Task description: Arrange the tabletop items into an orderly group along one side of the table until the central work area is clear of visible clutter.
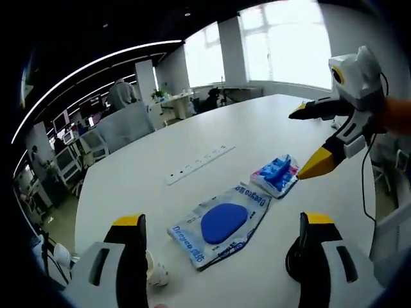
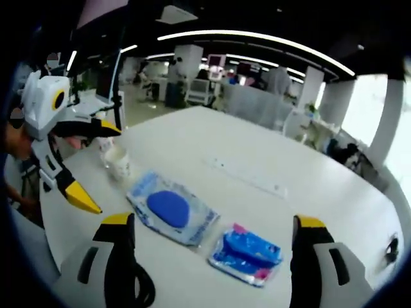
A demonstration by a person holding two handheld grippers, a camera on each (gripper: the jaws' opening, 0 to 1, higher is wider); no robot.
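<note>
The white surface (image 1: 257, 128) carries a few things near one of its long edges. A clear plastic packet with a blue oval pad inside (image 1: 221, 224) lies flat just inside that edge, and a smaller blue and pink packet (image 1: 276, 174) lies just beside it, the two corners close to touching. In the right gripper view the same pair sit side by side, the oval-pad packet (image 2: 172, 208) and the smaller packet (image 2: 247, 253), with a white paper cup (image 2: 119, 163) standing upright further along the same edge, near the corner. A white power strip (image 1: 199, 163) runs along the middle of the surface, well apart from the packets.

The left tongs (image 1: 221, 247) hang open over the near edge, jaws wide apart on either side of the oval-pad packet and holding nothing. A crumpled white thing (image 1: 157, 274) lies by the left jaw. The right tongs (image 2: 215, 253) are likewise open and empty, jaws spread above the two packets. In the left gripper view the right tongs (image 1: 308, 144) have their lower yellow tip just above the smaller packet.
</note>
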